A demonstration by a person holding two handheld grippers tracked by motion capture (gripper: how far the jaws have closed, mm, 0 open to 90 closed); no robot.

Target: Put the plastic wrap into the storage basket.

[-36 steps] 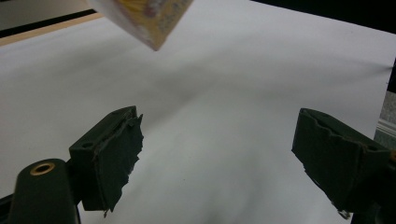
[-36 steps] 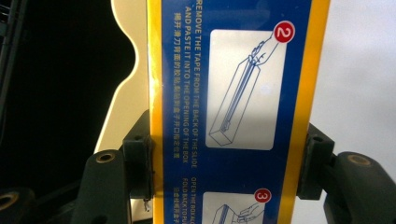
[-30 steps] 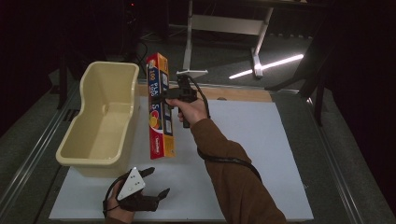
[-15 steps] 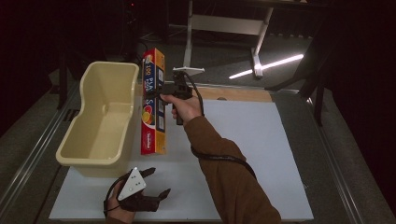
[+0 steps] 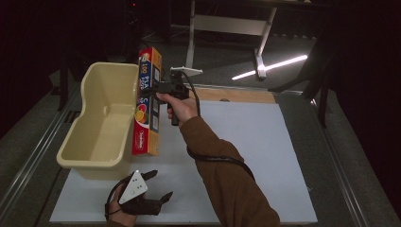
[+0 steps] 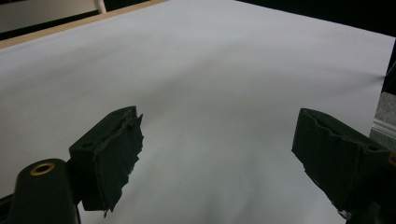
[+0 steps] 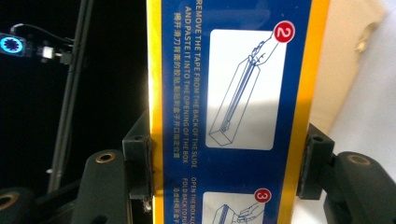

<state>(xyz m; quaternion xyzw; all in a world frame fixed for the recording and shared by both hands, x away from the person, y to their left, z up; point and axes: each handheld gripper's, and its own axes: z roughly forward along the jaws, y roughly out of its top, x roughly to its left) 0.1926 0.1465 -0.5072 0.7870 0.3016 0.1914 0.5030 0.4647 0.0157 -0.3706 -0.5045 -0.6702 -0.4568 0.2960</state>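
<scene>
Right gripper is clamped across the width of a long wrap box, one pad on each narrow edge; in the right gripper view the pads press the yellow borders of the box squarely. The box is tilted, far end high, near end low beside the right wall of the cream plastic tub, which sits at the left of the white table mat. Whether the near end touches the tub wall or just clears it, I cannot tell.

Left gripper rests low on the mat near the front edge, jaws spread wide with nothing between them; only bare mat lies ahead of it.

Judged step: carrying the box over into the tub. To do it well: lift until the low end clears the rim, then swing left, keeping the long axis in line with the tub's length. The grip sits toward the upper end, so the box may pivot; keep the squeeze firm and move slowly. Release only once the box lies inside.
</scene>
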